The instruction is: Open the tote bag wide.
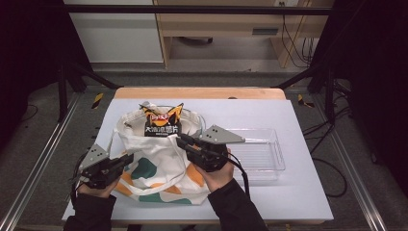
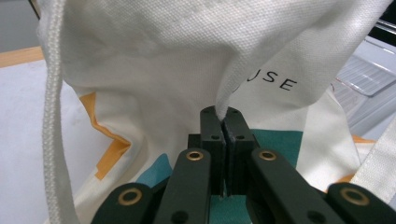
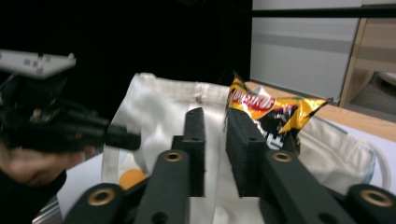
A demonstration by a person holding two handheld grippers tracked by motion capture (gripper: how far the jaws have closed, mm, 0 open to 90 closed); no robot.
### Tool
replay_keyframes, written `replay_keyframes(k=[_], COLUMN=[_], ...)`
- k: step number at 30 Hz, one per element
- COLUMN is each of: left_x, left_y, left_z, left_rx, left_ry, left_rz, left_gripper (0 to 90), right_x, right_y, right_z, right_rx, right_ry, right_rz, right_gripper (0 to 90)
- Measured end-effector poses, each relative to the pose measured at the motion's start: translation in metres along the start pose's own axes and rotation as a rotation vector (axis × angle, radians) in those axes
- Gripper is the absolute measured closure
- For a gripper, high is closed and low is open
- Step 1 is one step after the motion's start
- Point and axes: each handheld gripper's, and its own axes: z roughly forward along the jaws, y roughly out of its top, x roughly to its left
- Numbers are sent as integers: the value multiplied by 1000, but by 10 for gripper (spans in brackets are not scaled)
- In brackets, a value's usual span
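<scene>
Left gripper [image 1: 126, 160]: jaws pressed together on a fold of the tote bag's [image 1: 159, 166] cloth, pinching it at the near left edge; the left gripper view shows the fabric caught between the pads and lifted into a peak.
Right gripper [image 1: 182, 141]: jaws a little apart with nothing gripped; it hangs over the bag's mouth, tips aimed at the snack packet [image 1: 162, 121].
Snack packet: upright in the bag's opening at the far side, its top half standing above the rim, not fully down inside.
Tote bag: lying on the white table [image 1: 298, 192], mouth away from the person, cord handle [image 2: 52, 116] hanging loose.
Clear tray [image 1: 262, 154]: right of the bag, nothing in it.
Done, as I judge: packet moved into the bag's mouth, bag edge secured.
Left: push the packet fully in, then release the cloth.
</scene>
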Motion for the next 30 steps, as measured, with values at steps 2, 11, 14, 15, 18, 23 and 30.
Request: replay_keyframes(k=[2,11,14,15,18,23,30], left_x=[-1,-4,-3,-3,-3,-2,1], left_y=[-2,-15,-17,-18,-18,-11,7], left_z=[-1,-3,-2,-1,0,-10,-38], left_rx=[3,27,34,34,34,-16,-125], left_ry=[0,-1,-6,-7,-16,-21,-7], left_rz=[3,22,22,18,18,-5,-31], left_gripper=[883,883,881,881,869,804,828], right_x=[0,5,5,5,5,4,5], right_y=[2,0,-7,-10,-20,-24,-31], right_z=[1,19,23,24,29,33,33], right_rx=[-8,42,66,75,105,130,144], right_ry=[-1,-46,-50,-49,-55,-59,-54], right_rz=[2,3,-4,-5,-2,-9,-2], right_gripper=[836,888,885,885,900,900,900])
